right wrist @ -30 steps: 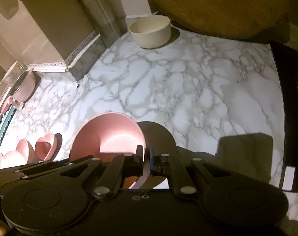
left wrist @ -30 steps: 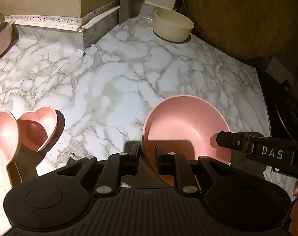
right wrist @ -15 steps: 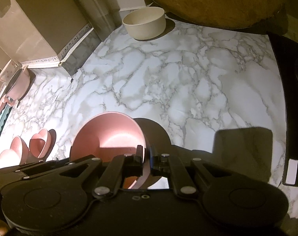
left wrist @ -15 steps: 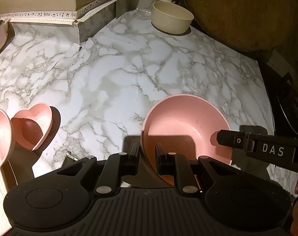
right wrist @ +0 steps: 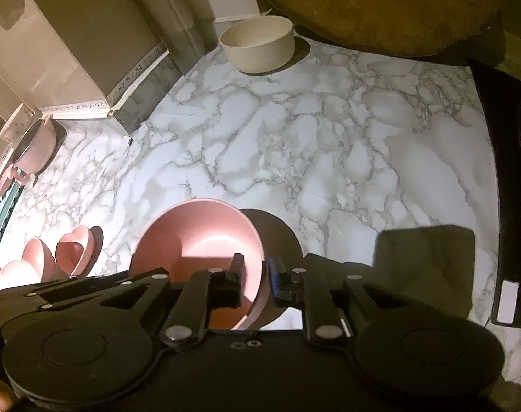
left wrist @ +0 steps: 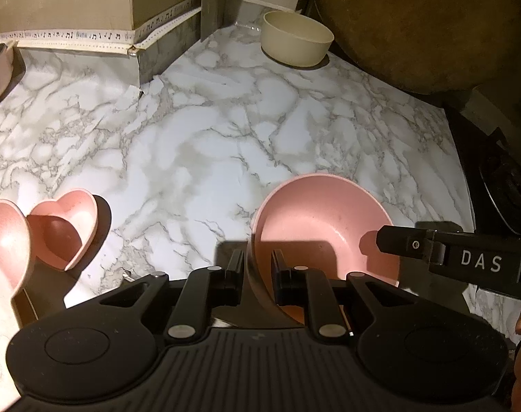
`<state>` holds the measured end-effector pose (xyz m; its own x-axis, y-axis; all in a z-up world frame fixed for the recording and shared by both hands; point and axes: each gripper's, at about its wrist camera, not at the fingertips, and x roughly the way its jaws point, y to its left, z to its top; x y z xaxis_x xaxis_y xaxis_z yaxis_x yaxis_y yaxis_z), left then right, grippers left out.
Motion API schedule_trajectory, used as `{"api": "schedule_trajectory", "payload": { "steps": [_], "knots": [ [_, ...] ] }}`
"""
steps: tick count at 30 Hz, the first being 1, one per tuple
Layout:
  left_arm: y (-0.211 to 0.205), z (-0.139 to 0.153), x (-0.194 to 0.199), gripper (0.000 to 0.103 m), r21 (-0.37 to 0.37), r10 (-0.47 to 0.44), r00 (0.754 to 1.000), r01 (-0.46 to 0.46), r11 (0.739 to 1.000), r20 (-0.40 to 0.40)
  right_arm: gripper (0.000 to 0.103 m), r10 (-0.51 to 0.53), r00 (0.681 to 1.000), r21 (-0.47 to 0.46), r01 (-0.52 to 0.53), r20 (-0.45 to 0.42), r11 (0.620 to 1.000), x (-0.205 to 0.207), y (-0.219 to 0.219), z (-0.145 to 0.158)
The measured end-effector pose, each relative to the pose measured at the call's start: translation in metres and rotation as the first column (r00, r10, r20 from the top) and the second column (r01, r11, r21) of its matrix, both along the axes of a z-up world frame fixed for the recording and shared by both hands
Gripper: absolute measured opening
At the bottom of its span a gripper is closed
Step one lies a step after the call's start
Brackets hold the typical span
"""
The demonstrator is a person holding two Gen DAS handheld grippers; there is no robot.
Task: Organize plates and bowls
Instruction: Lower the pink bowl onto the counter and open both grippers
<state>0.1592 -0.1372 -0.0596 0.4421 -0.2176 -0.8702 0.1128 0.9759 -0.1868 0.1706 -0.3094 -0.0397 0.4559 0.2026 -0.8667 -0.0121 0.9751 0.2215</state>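
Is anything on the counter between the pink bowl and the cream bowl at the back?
Nothing visible: only bare marble counter lies between the pink bowl and the cream bowl. The heart-shaped bowls sit off to the left.

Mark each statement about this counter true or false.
1. The cream bowl stands upright at the marble counter's far corner. True.
2. The left gripper is clamped on the pink bowl's rim. True.
3. The cream bowl is nested inside the pink bowl. False: they stand well apart.
4. The heart-shaped dishes are blue. False: they are pink.
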Motion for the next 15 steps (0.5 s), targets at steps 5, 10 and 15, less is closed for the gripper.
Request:
{"api": "schedule_trajectory", "payload": {
  "steps": [5, 10, 15],
  "knots": [
    [0.003, 0.011, -0.003, 0.016, -0.003, -0.004, 1.0, 0.004, 1.0, 0.027, 0.02, 0.005, 1.0, 0.004, -0.005, 0.016, 1.0, -0.002, 0.0, 0.008],
    [0.004, 0.027, -0.001, 0.016, 0.003, -0.008, 0.997, 0.008, 1.0, 0.074, 0.022, 0.007, 0.999, 0.015, -0.008, 0.038, 1.0, -0.002, 0.0, 0.019],
    [0.004, 0.041, 0.005, 0.017, 0.003, -0.011, 0.993, 0.011, 1.0, 0.114, 0.027, 0.01, 0.997, 0.023, -0.012, 0.073, 1.0, 0.001, -0.002, 0.033]
  ]
}}
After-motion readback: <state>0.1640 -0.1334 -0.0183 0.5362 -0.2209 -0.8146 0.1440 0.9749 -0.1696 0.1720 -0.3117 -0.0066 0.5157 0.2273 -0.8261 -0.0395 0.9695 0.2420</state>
